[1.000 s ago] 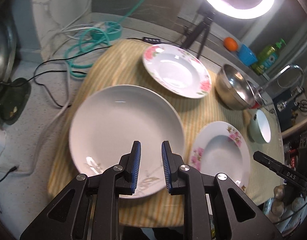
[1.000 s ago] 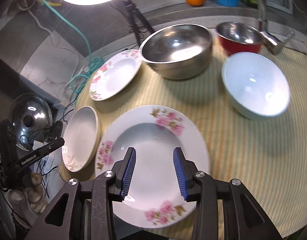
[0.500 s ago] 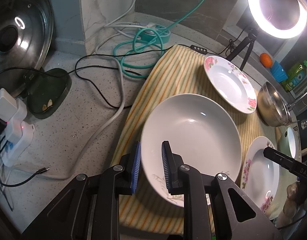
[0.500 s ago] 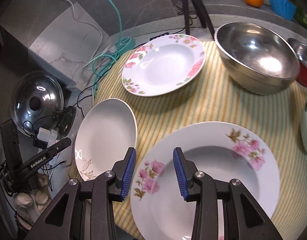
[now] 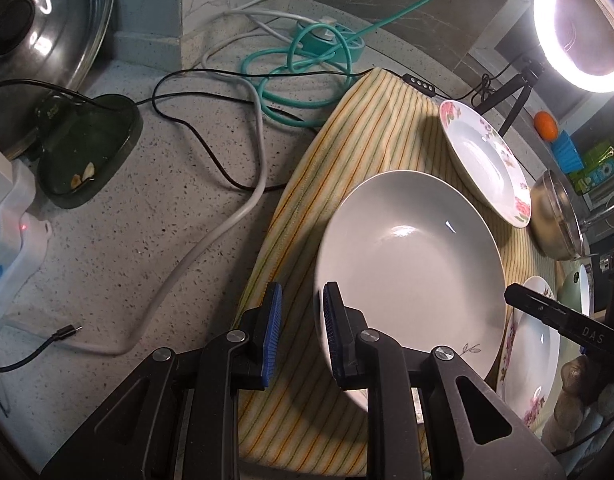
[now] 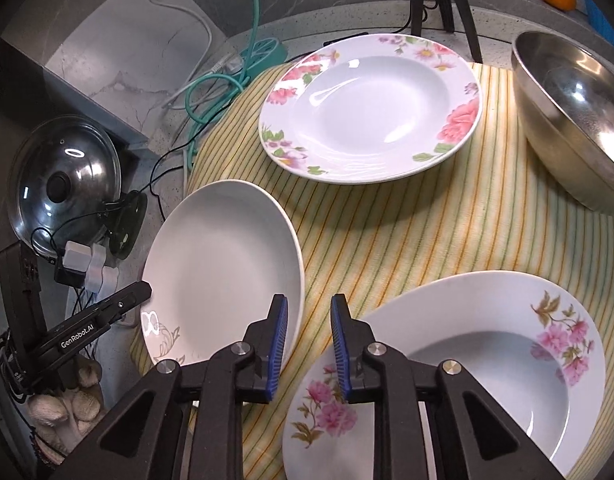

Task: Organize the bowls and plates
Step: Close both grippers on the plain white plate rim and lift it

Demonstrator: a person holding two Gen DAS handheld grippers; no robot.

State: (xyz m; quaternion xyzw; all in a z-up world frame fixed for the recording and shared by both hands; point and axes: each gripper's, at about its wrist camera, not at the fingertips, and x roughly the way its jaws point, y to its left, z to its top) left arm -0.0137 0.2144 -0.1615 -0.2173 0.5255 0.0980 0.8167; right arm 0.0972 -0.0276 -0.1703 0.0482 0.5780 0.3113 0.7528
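While its jaws close, right tool (image 6: 305,338) hangs between white plate (image 6: 223,268) and floral plate (image 6: 467,364).

Right tongs (image 6: 306,342) narrowing with nothing between them, shifted leftward to the gap between plain plate (image 6: 223,272) and near floral plate (image 6: 467,360)

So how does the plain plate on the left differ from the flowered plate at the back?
The plain plate is nearly bare white, with one faint leaf sketch near its rim; the flowered plate has pink roses around a broad flat rim. The plain plate curves smoothly inward; the flowered plate has a stepped well. Both lie on the striped cloth.
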